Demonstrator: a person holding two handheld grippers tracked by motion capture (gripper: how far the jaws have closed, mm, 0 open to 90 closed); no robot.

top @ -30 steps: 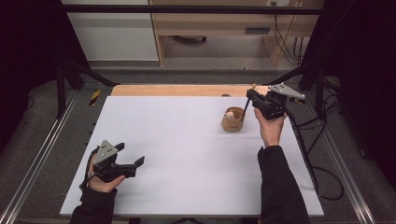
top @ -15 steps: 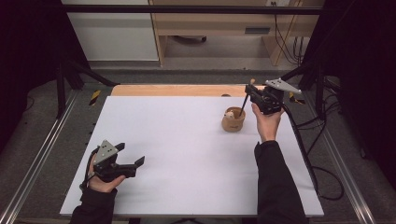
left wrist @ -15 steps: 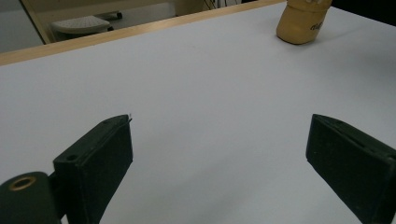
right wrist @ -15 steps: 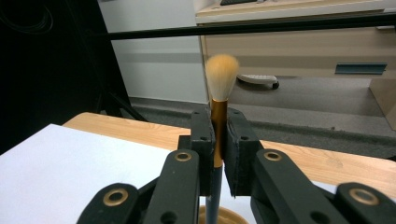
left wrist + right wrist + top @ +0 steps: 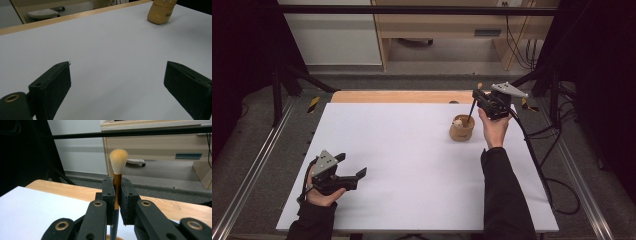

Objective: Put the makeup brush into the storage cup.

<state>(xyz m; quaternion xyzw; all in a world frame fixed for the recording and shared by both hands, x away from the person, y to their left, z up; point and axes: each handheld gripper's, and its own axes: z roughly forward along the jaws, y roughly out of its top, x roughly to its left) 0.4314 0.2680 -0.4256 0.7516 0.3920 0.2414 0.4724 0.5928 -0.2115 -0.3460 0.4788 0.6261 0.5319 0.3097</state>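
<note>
Right gripper view: right gripper (image 5: 117, 202) fingers clenched on the brush (image 5: 118, 165) ferrule, bristles above them.

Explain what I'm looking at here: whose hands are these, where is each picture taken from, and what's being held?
A person sits at a table covered by a white sheet, holding a two-jaw tool in each hand. The high view looks down from above; the other two come from cameras riding on each tool. The right tool is shut on a makeup brush, bristles up, its handle end reaching down into a small wooden cup. The left tool rests near the table's front, jaws open, holding nothing.
</note>
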